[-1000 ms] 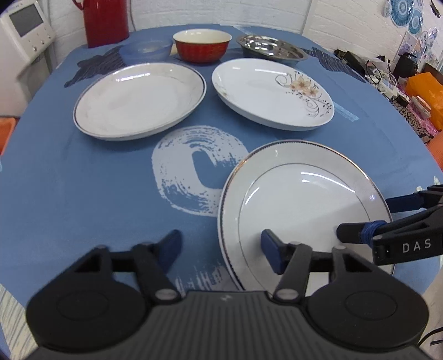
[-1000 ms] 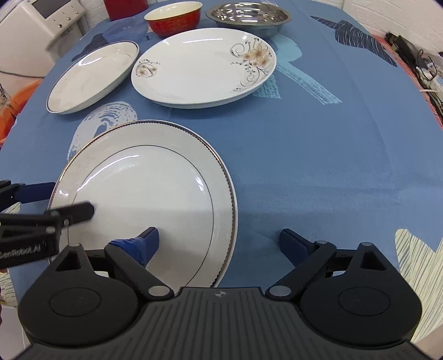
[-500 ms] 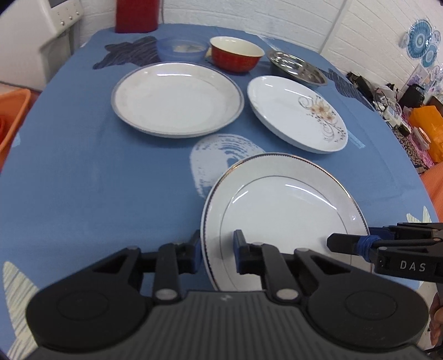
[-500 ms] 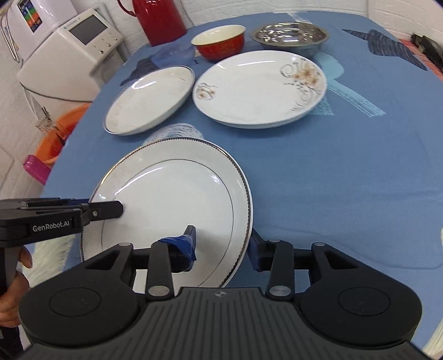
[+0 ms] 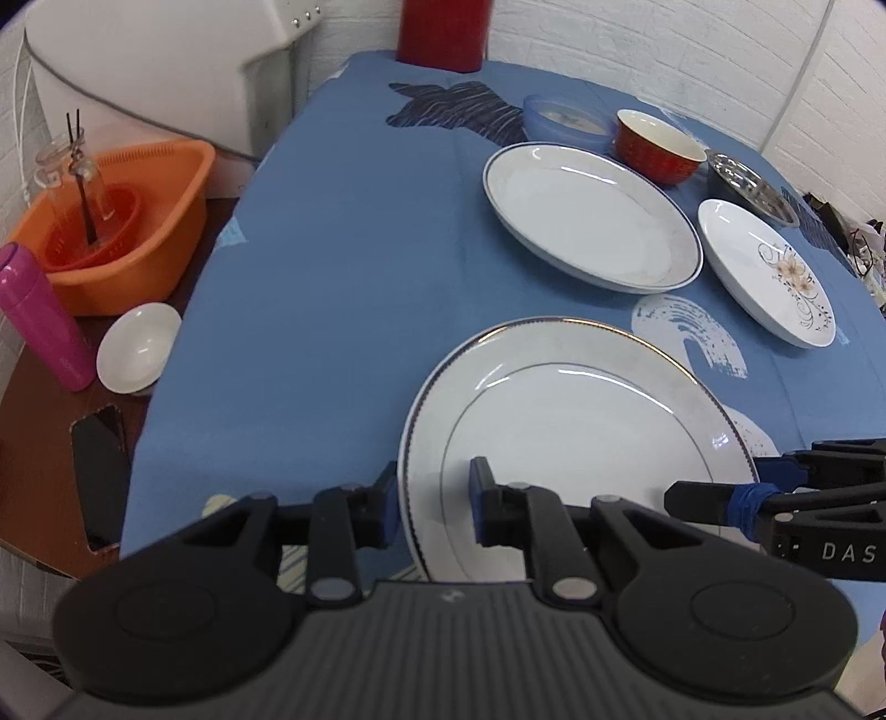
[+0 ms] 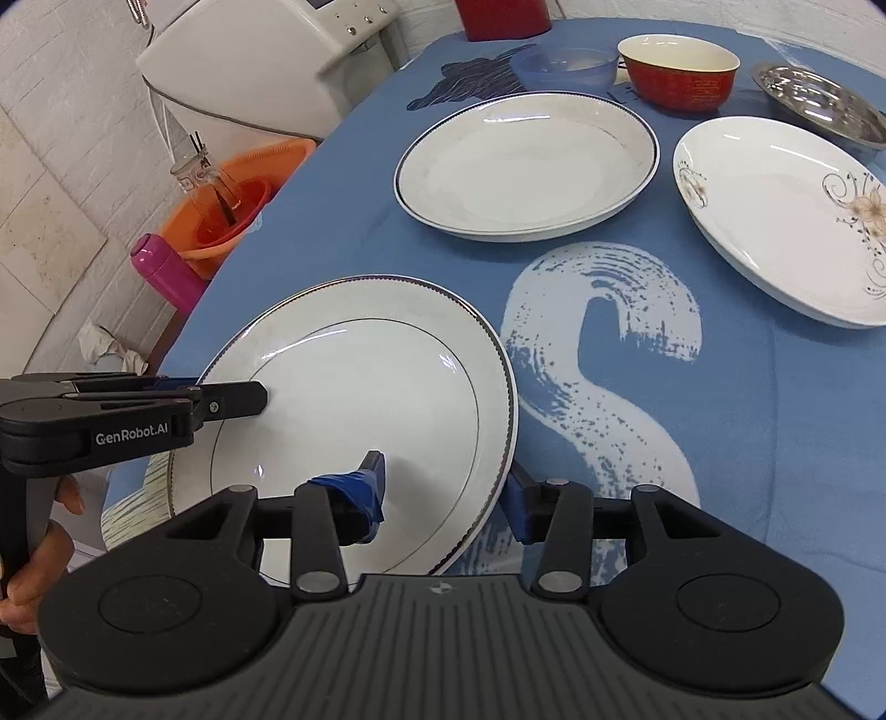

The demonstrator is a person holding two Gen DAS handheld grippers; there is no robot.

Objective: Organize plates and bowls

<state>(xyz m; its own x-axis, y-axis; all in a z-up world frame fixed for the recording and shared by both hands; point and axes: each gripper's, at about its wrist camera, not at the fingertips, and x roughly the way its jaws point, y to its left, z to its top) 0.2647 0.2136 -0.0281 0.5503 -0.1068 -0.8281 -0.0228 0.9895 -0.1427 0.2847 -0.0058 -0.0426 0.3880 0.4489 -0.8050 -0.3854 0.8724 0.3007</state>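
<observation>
A gold-rimmed white plate [image 5: 581, 426] [image 6: 360, 404] is lifted off the blue tablecloth, held at two sides. My left gripper [image 5: 433, 504] is shut on its left rim. On the opposite rim my right gripper [image 6: 446, 490] is shut too. Each gripper shows in the other's view: the right one [image 5: 775, 493] and the left one [image 6: 166, 401]. Farther back lie a blue-rimmed deep plate [image 5: 590, 216] [image 6: 526, 166], a floral plate [image 5: 769, 271] [image 6: 786, 216], a red bowl [image 5: 659, 145] [image 6: 678, 69], a steel bowl [image 5: 750, 185] [image 6: 819, 99] and a clear blue bowl [image 5: 565, 117] [image 6: 565, 63].
Left of the table a low stand holds an orange basin [image 5: 122, 221] [image 6: 232, 210] with a glass jar, a pink bottle [image 5: 41, 327] [image 6: 166, 274], a small white bowl [image 5: 138, 346] and a phone [image 5: 99, 471]. A red jug [image 5: 443, 30] stands at the table's far edge. A hand [image 6: 33, 559] holds the left gripper.
Both grippers closed from open onto the gold-rimmed plate's opposite rims. They then raised it and carried it left, toward the table's edge.
</observation>
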